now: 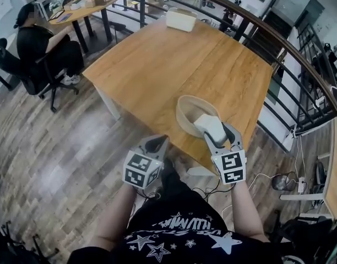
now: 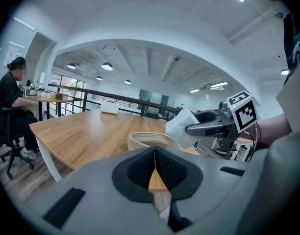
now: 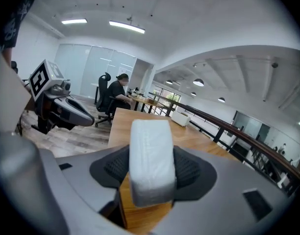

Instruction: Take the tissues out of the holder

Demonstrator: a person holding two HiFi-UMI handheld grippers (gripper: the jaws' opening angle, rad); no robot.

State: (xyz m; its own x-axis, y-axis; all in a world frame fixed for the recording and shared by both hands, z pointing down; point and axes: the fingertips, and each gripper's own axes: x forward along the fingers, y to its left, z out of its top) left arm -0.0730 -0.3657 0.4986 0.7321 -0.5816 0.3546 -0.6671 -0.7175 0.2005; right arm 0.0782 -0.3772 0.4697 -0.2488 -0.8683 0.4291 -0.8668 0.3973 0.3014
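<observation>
A round beige holder (image 1: 186, 110) stands near the front edge of the wooden table (image 1: 157, 65). My right gripper (image 1: 217, 132) is shut on a white tissue pack (image 1: 208, 125), held over the holder's near right rim. In the left gripper view the tissue pack (image 2: 181, 127) hangs clear above the holder (image 2: 149, 141). It fills the jaws in the right gripper view, where the tissue pack (image 3: 150, 155) sticks out forward. My left gripper (image 1: 153, 146) is shut and empty, off the table's front edge, to the left of the holder.
A white box (image 1: 181, 20) sits at the table's far edge beside a dark railing (image 1: 256, 32). A person in black (image 1: 39, 45) sits on an office chair at a second table (image 1: 83, 7) at far left. Wood floor surrounds the table.
</observation>
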